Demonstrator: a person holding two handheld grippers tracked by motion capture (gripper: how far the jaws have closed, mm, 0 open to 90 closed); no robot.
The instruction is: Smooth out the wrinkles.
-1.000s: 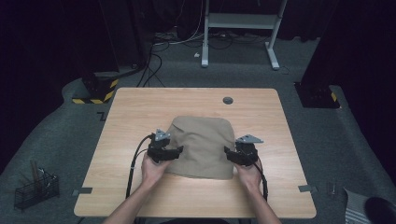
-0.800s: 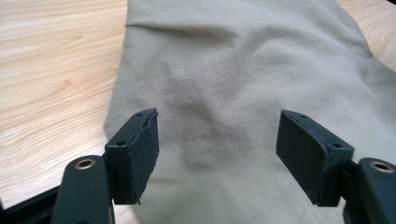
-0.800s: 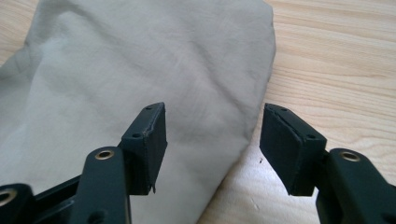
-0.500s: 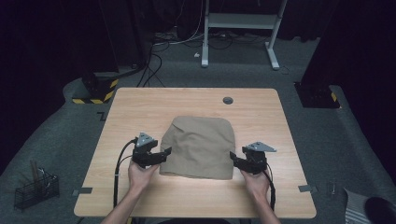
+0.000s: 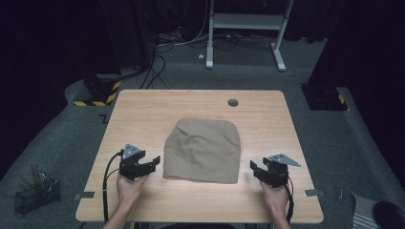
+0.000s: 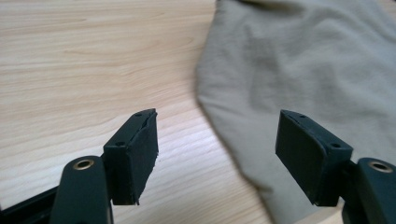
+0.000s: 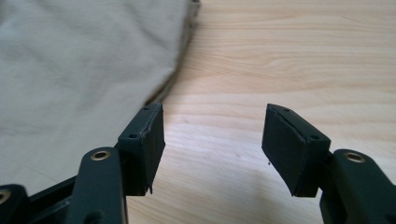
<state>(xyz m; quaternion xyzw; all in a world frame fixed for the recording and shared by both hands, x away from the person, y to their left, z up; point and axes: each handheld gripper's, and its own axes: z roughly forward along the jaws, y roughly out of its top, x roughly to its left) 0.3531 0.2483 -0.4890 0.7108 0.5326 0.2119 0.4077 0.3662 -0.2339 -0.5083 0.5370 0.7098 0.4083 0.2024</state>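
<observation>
Taking the folded tan cloth (image 5: 202, 150) as the reference, it lies flat on the table (image 5: 143, 109), slightly toward the near edge from the middle, and neither tool touches it. One second ago both grippers rested on the cloth's near corners; half a second ago they stood at its side edges; now both are clear of it on bare wood. The left gripper (image 5: 152, 163) sits just off the cloth's near-left corner, its fingers (image 6: 133, 156) spread wide with nothing between them, the cloth edge lying just ahead and to one side in the left gripper view. The right gripper (image 5: 256, 168) sits off the cloth's near-right corner, a little farther from the edge than the left one. Its fingers (image 7: 144, 147) have just been opening a little further and stand well apart, with only wood between them. Judgement: both hands have let go and backed outward, which suggests that the last fold or smoothing pass is done and the cloth is left in its finished shape. No brand, label or legible writing shows on the cloth, the grippers or the table; the black-and-yellow striped block (image 5: 98, 90) on the floor beyond the cloth's far-left side carries stripes only.
</observation>
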